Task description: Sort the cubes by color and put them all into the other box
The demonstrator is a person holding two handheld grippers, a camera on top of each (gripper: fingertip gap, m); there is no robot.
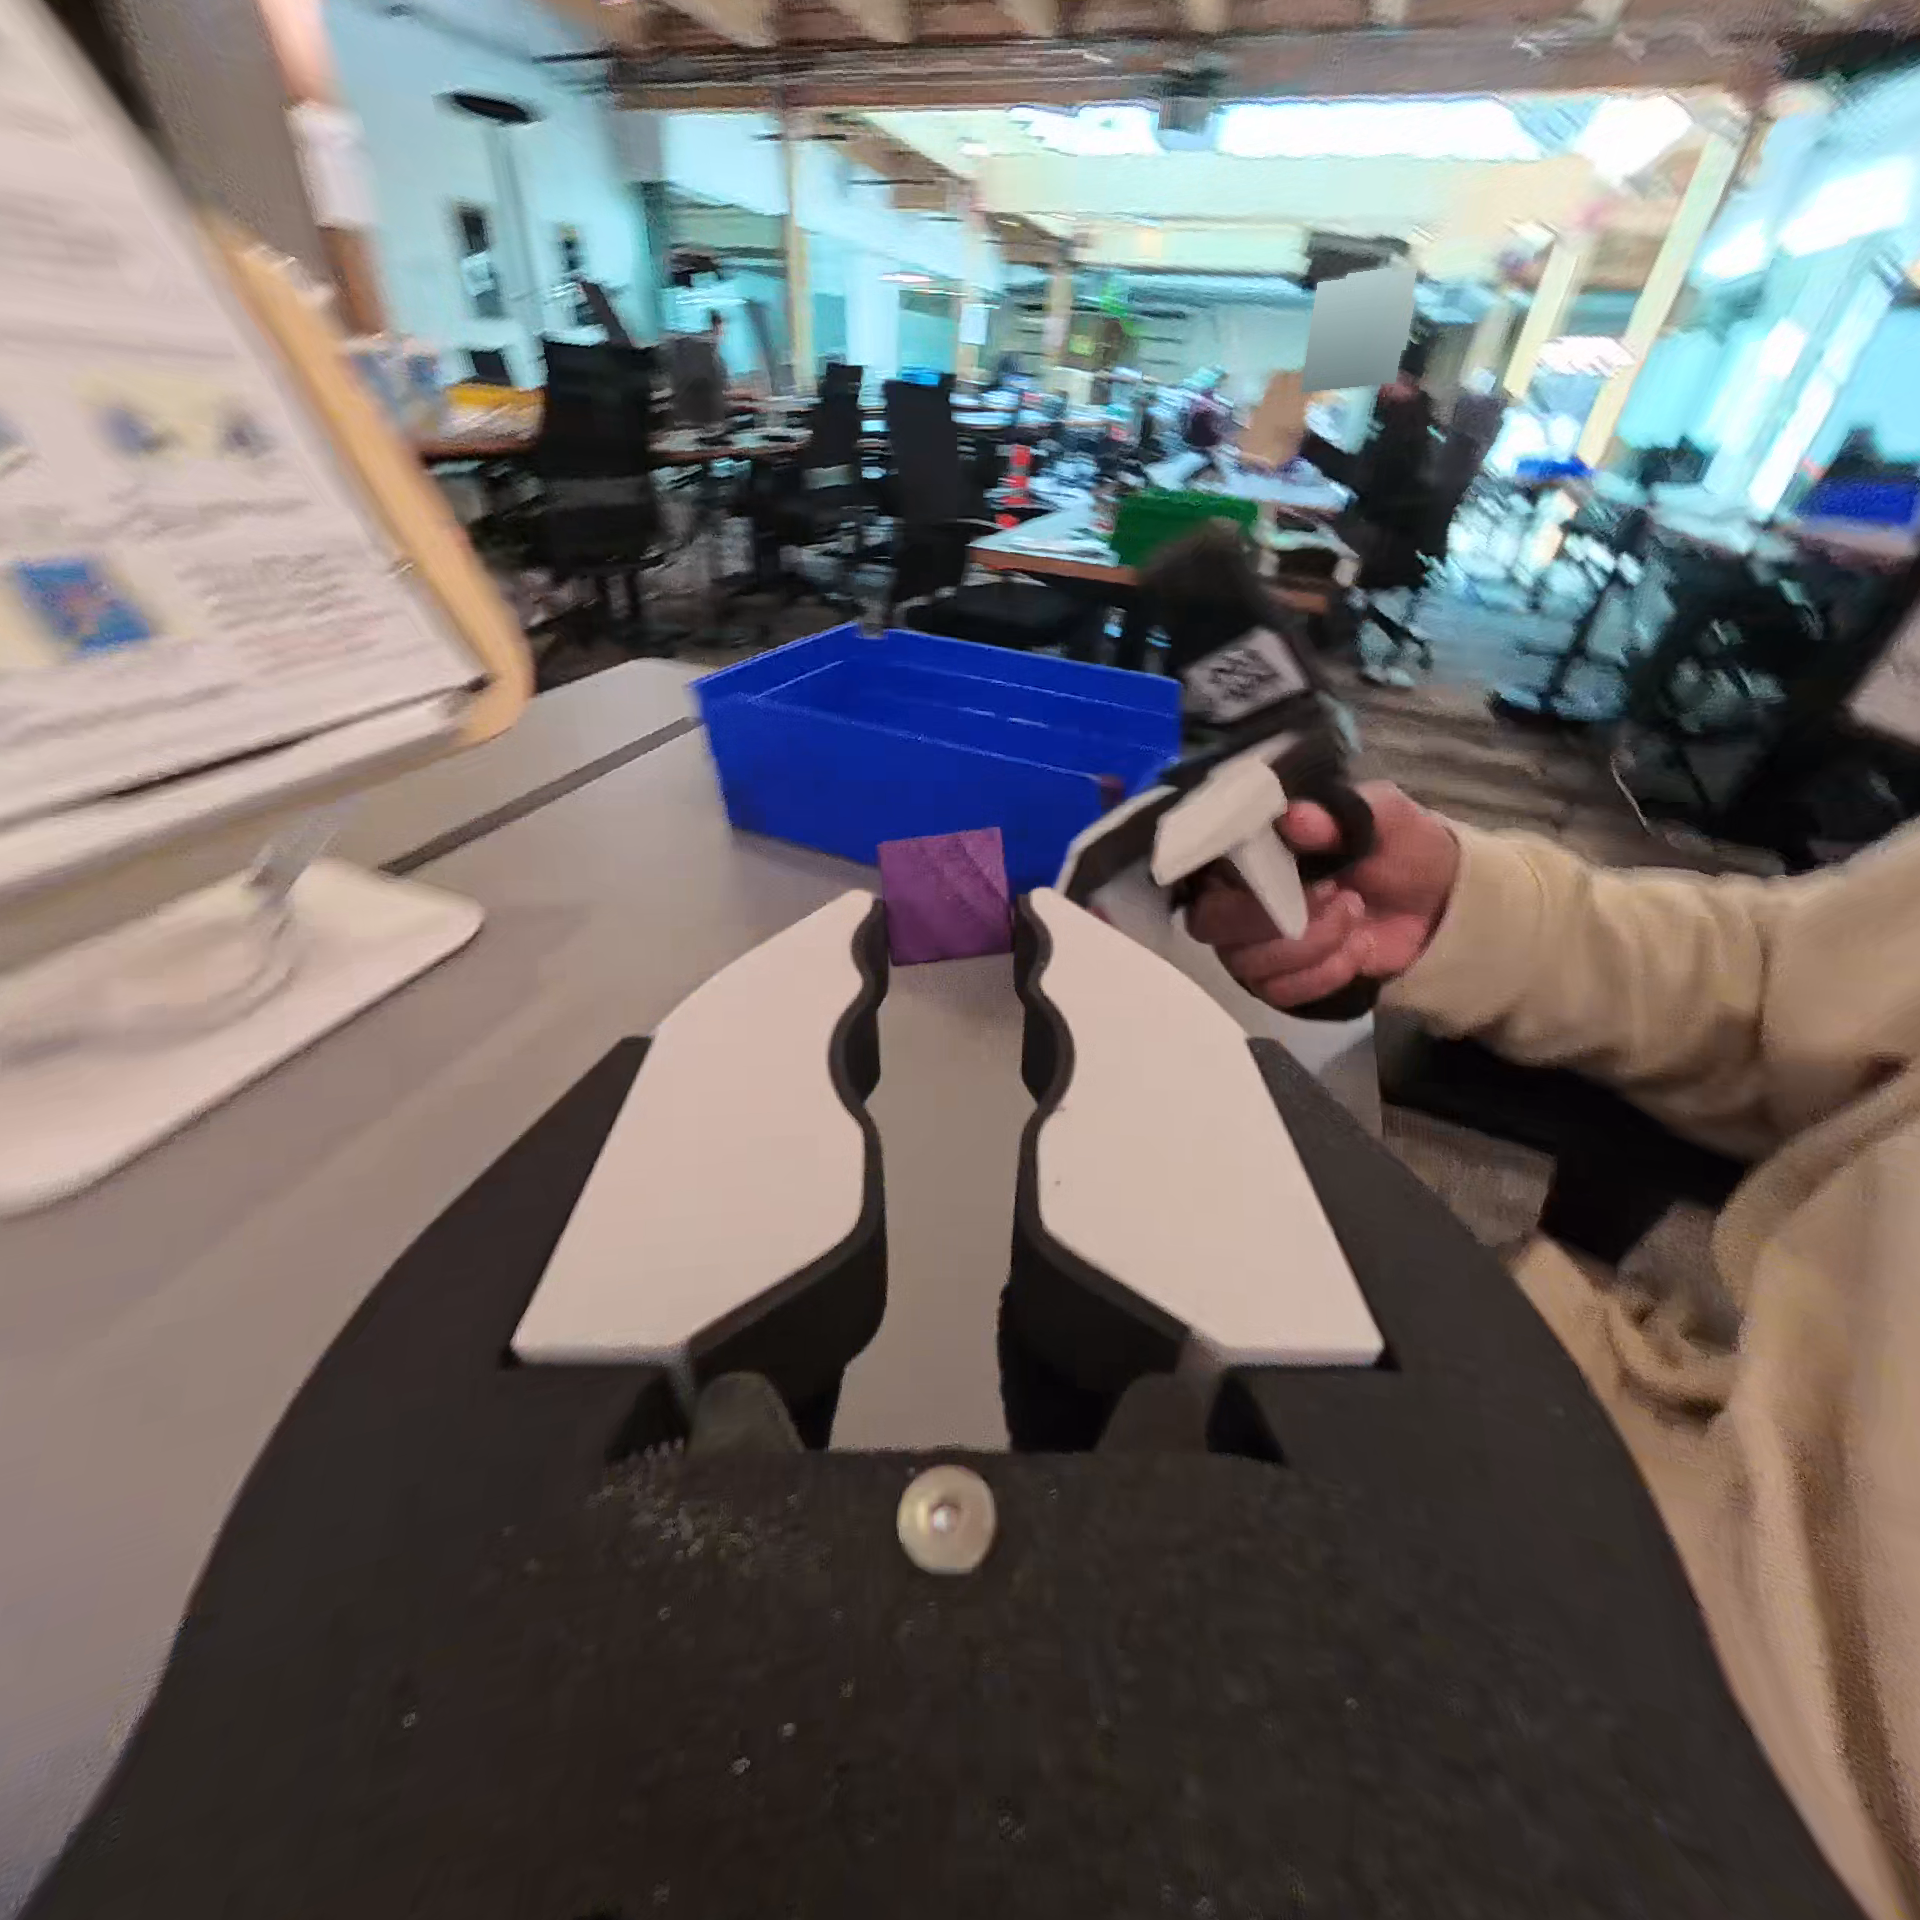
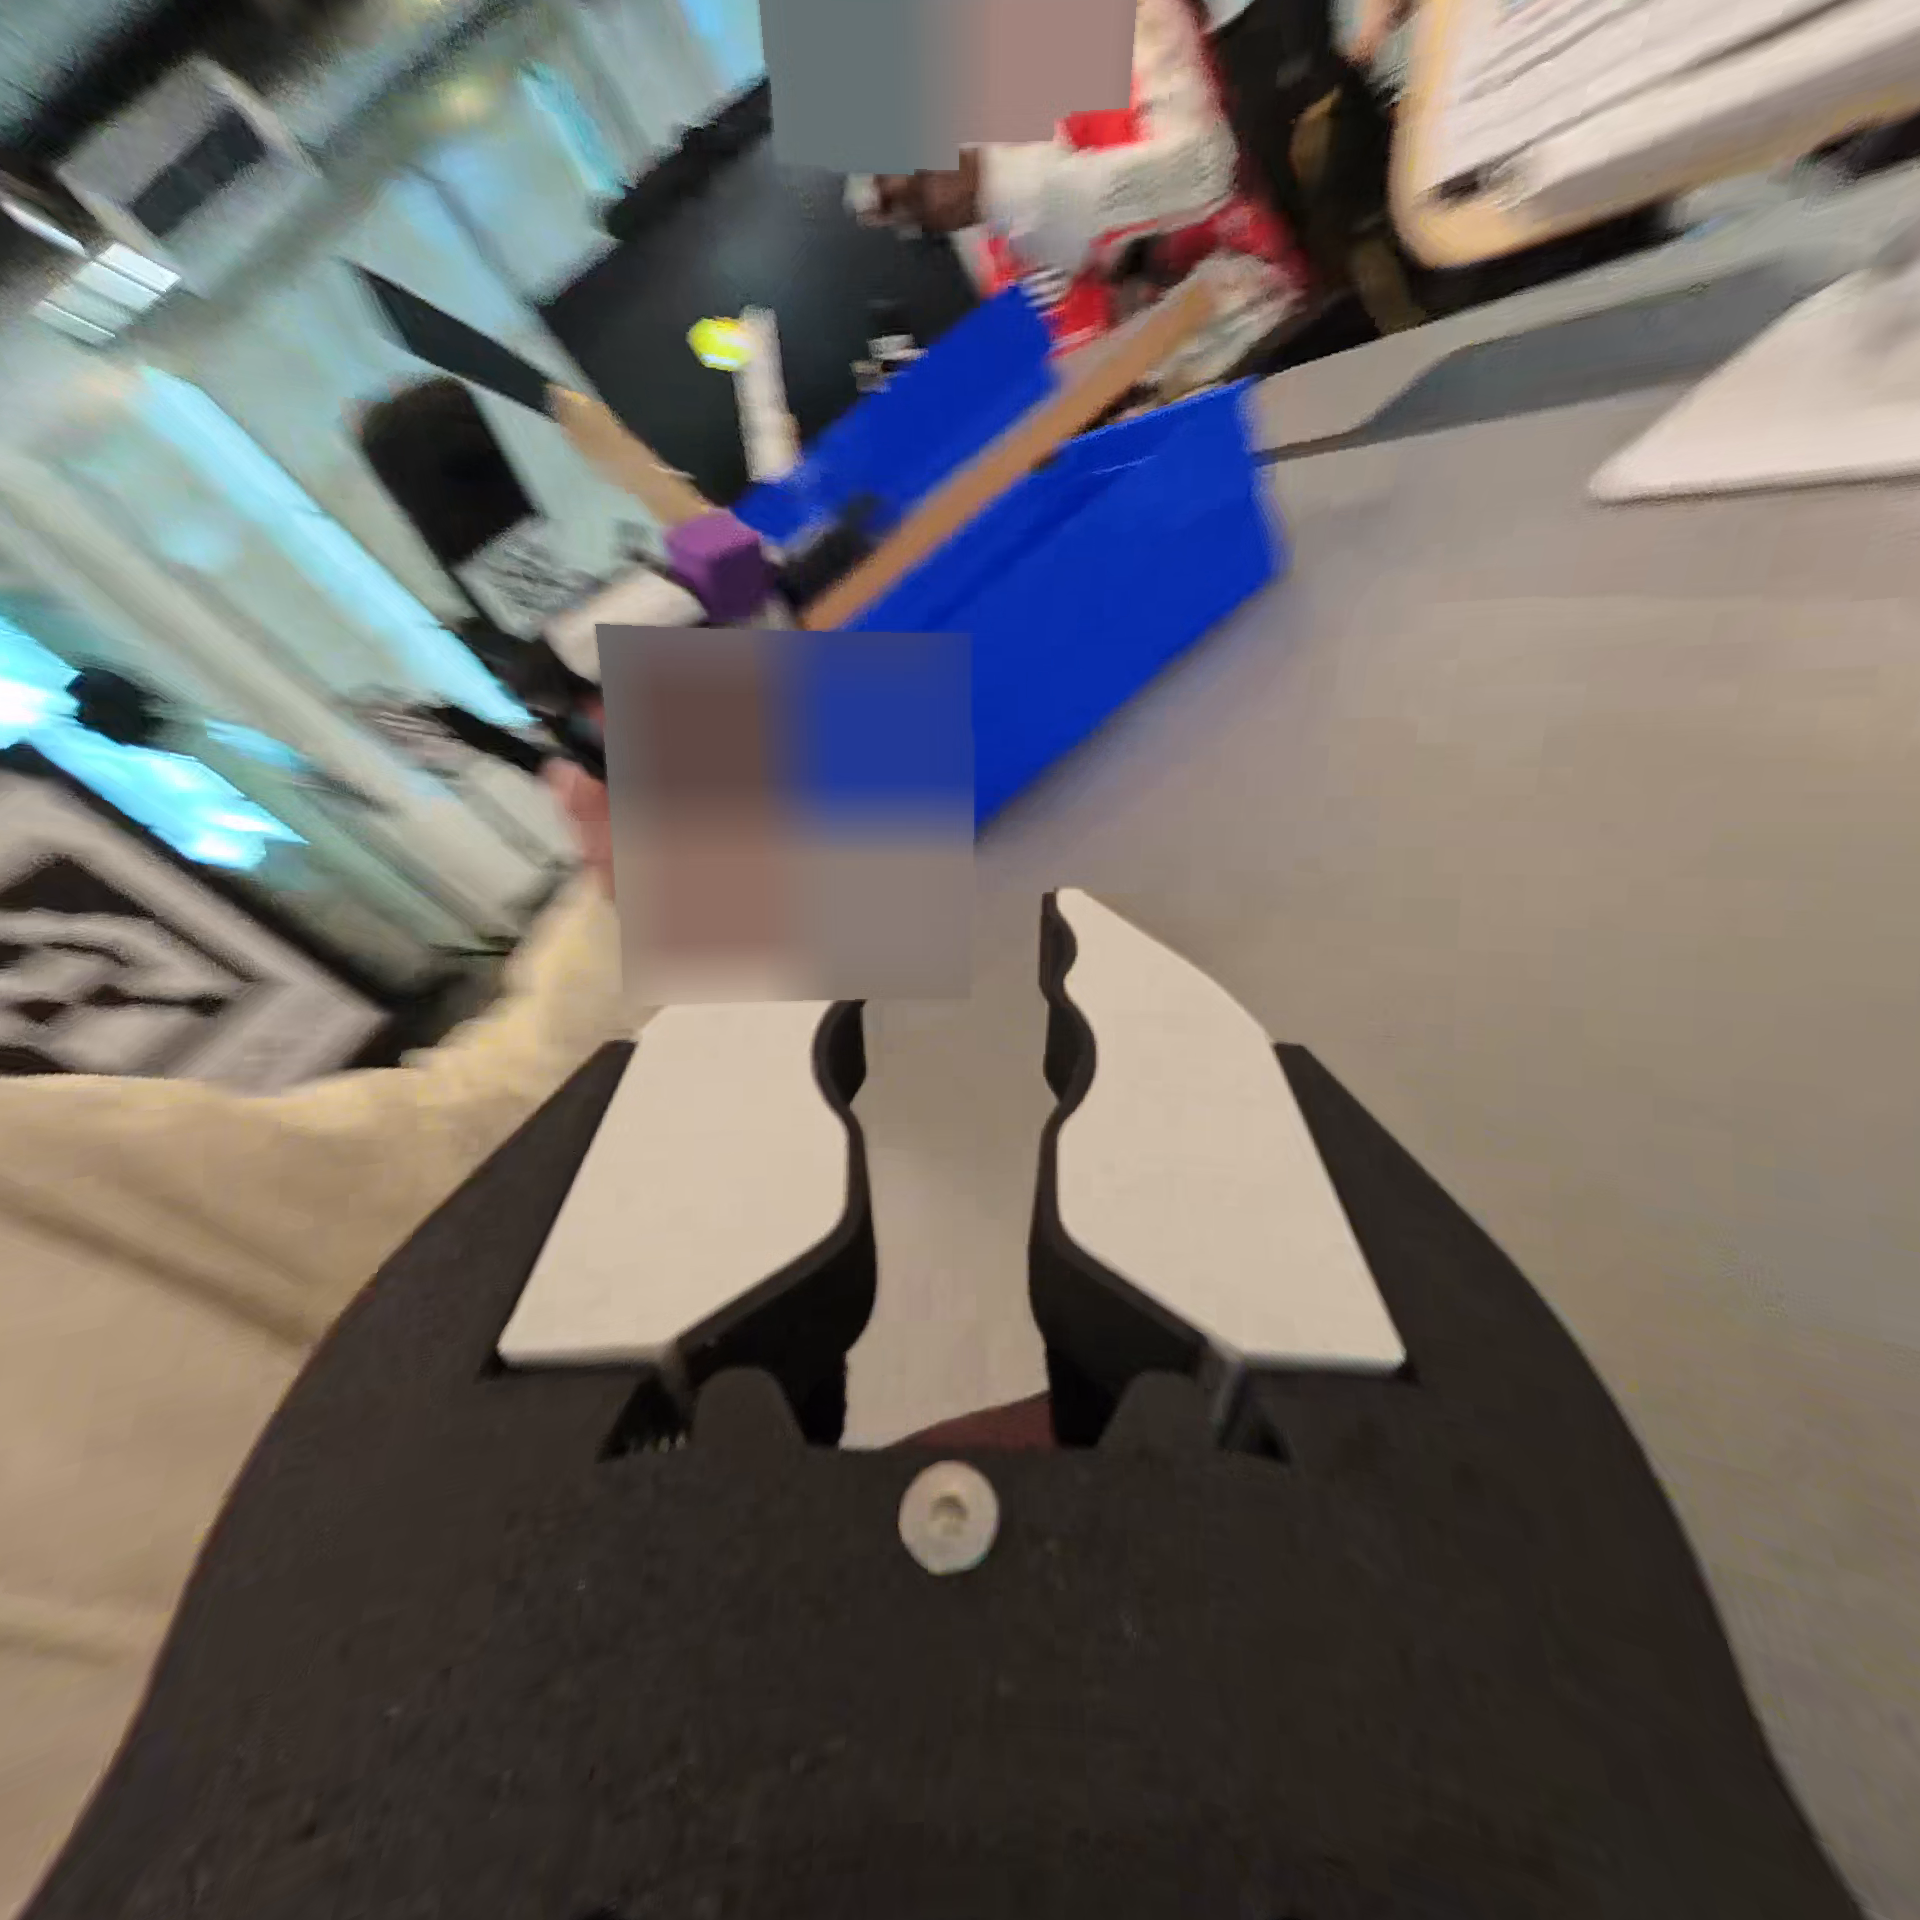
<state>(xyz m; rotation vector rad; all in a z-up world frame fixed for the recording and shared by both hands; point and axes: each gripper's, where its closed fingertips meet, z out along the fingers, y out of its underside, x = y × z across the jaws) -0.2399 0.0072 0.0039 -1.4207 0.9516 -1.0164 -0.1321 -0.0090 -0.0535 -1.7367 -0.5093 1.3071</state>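
At the far left a white stand (image 1: pixel 208 977) sits on the grey table (image 1: pixel 582 831), propping up a board (image 1: pixel 208 499) with printed sheets. Next comes the left gripper (image 1: pixel 948 914), held above the table, its two white fingers (image 1: pixel 727 1122) clamped on a purple cube (image 1: pixel 945 896) right at their tips. Just behind the cube sits the blue box (image 1: pixel 935 769), open at the top; what lies inside I cannot tell from here. To the right of the cube a hand (image 1: pixel 1340 914) in a cream sleeve (image 1: pixel 1662 997) grips the right gripper (image 1: pixel 1122 842) close beside the box. In its own view the right gripper (image 2: pixel 951 935) has its fingers (image 2: pixel 1174 1143) apart with nothing between them, though the left tip is hidden by a blurred patch. In that view the box (image 2: pixel 1091 603) stands ahead on the table, and the cube (image 2: pixel 717 571) shows off its left end.
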